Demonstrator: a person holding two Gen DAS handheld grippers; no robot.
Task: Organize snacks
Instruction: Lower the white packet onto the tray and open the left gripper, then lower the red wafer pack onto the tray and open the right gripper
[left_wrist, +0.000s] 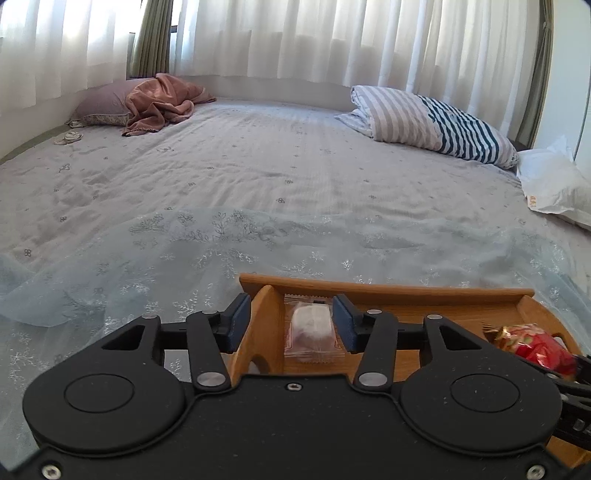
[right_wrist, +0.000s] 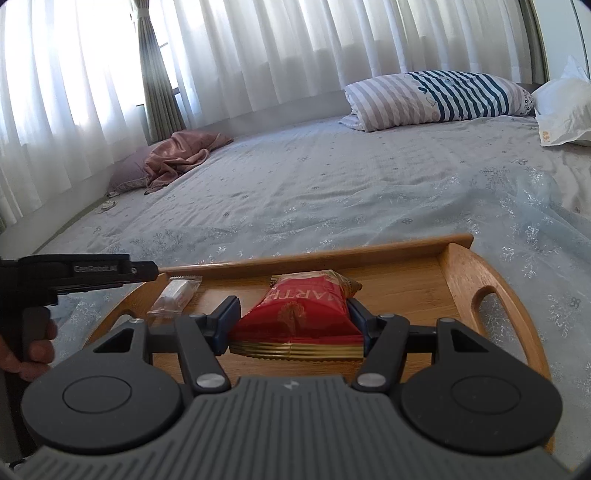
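A wooden tray (left_wrist: 388, 293) lies on the bed; it also shows in the right wrist view (right_wrist: 332, 258). A clear-wrapped white snack (left_wrist: 312, 330) lies at the tray's left end, between the fingers of my left gripper (left_wrist: 291, 321), which is open and straddles the tray's left wall. The same snack (right_wrist: 177, 293) shows in the right wrist view. My right gripper (right_wrist: 293, 325) is shut on a red and gold snack packet (right_wrist: 303, 314) just above the tray floor. That packet (left_wrist: 535, 347) shows at the right in the left wrist view.
The tray rests on a pale blue floral cloth (left_wrist: 221, 251) over a grey bedsheet. A striped folded quilt (left_wrist: 432, 122) and a white bag (left_wrist: 554, 184) lie at the far right. A pink cloth on a pillow (left_wrist: 159, 103) lies far left. Curtains run behind.
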